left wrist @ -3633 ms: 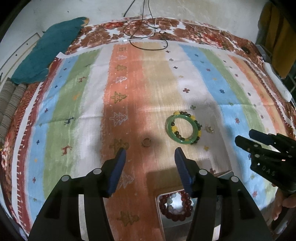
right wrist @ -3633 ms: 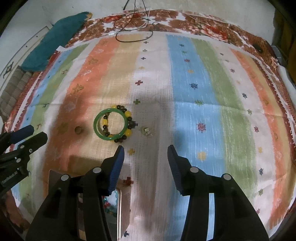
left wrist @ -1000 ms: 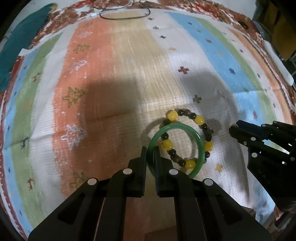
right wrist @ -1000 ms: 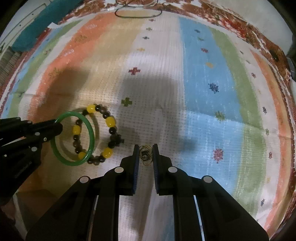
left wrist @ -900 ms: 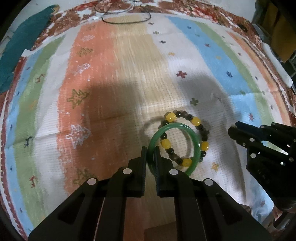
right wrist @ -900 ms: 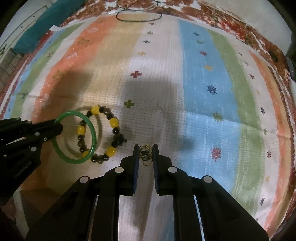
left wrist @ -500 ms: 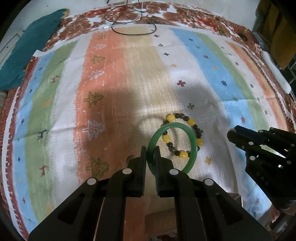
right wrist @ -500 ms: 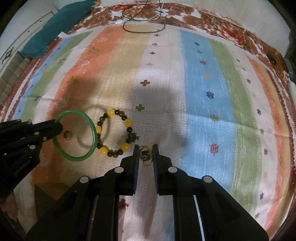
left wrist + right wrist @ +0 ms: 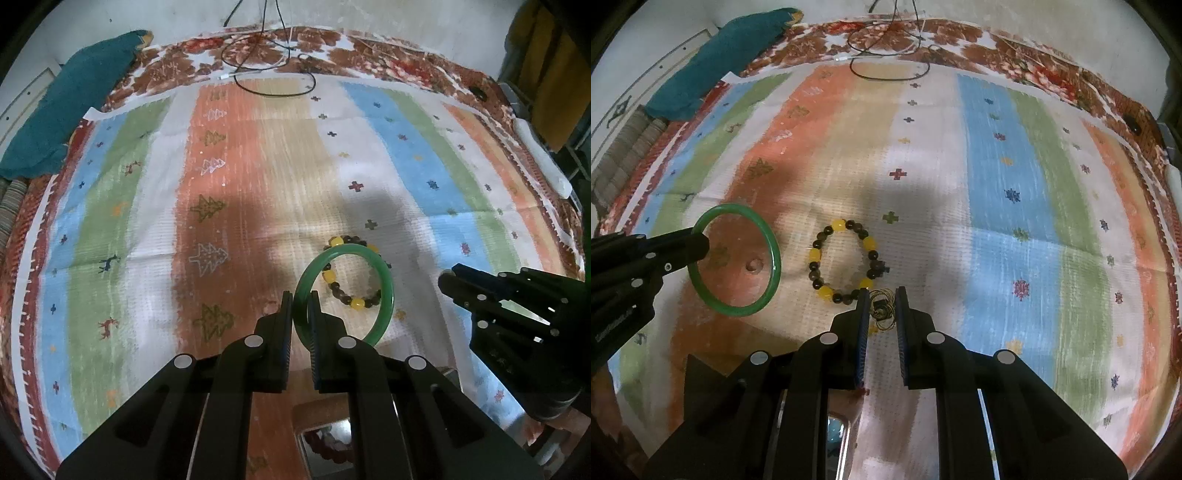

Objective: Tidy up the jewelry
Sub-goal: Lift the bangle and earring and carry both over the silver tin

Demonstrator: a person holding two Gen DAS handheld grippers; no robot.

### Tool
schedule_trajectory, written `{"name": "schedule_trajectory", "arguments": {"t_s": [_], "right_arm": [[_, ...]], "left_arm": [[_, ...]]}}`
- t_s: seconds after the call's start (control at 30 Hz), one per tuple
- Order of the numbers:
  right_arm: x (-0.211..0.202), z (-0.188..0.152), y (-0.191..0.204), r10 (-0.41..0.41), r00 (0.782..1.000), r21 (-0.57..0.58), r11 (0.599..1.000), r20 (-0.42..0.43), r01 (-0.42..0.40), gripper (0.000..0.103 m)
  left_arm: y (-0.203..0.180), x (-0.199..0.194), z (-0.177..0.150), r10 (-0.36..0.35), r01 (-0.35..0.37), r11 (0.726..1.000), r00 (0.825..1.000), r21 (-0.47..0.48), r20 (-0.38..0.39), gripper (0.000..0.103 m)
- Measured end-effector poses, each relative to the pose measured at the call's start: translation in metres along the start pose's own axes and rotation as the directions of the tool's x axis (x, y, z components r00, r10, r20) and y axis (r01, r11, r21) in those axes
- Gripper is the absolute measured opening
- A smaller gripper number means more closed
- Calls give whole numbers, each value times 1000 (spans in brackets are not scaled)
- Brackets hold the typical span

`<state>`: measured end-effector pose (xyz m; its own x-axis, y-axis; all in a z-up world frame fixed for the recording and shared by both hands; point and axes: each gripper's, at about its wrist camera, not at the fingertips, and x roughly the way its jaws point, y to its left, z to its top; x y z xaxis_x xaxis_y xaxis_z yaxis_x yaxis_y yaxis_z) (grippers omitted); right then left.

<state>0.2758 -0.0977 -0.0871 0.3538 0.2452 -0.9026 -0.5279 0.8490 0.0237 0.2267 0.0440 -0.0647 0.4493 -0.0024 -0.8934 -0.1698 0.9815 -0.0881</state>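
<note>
Green bangle (image 9: pixel 384 295) is pinched in our left claw (image 9: pixel 301 314), jaws pressed onto its near rim, ring lifted clear of the striped cloth (image 9: pixel 236 206). In the right wrist view the same bangle (image 9: pixel 774 266) hangs off the left claw (image 9: pixel 698 245) at the left edge, tilted, with a small round brownish item (image 9: pixel 755 265) showing through it on the cloth; too small to tell what it is.

Our right claw (image 9: pixel 881 306) has its jaws nearly together, pinching a small gold wire piece (image 9: pixel 881 308) that looks like a ring or earring. In the left wrist view the right claw (image 9: pixel 448 280) sits at the right edge, and we can't see the gold piece there.

Beaded bracelet (image 9: pixel 846 260), yellow and dark beads, lies flat on the cloth, between the bangle and the gold piece, just beyond the right fingertips. From the left wrist view we see the bracelet (image 9: pixel 351 299) partly through the bangle.

Bottom of the left view: a reflective tray or box (image 9: pixel 306 454) with dark red beads (image 9: pixel 328 448) inside, edges poorly visible.

Far side: black cable (image 9: pixel 275 90) looped on the cloth, teal fabric (image 9: pixel 62 122) at the upper left.
</note>
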Motion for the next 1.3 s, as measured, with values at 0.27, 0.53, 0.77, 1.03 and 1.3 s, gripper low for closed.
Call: {"name": "schedule_trajectory", "arguments": {"t_s": [0.27, 0.53, 0.77, 1.03, 1.3], "right_arm": [[-13, -6, 5, 9, 1000, -8, 1000, 21, -9, 15], [-25, -16, 10, 15, 999, -15, 1000, 39, -15, 15], [-37, -26, 15, 30, 998, -19, 999, 55, -29, 15], [-47, -39, 22, 48, 997, -27, 999, 62, -46, 15], [-56, -54, 28, 57, 996, -32, 998, 66, -56, 15]], "left_arm": [[-3, -20, -11, -5, 5, 1000, 999, 2, 32, 8], [-4, -32, -23, -5, 5, 1000, 999, 2, 46, 8], [-7, -44, -36, -10, 10, 1000, 998, 5, 57, 8], [-8, -52, -52, -2, 2, 1000, 998, 10, 55, 8], [-10, -61, -73, 11, -12, 1000, 998, 16, 56, 8]]}}
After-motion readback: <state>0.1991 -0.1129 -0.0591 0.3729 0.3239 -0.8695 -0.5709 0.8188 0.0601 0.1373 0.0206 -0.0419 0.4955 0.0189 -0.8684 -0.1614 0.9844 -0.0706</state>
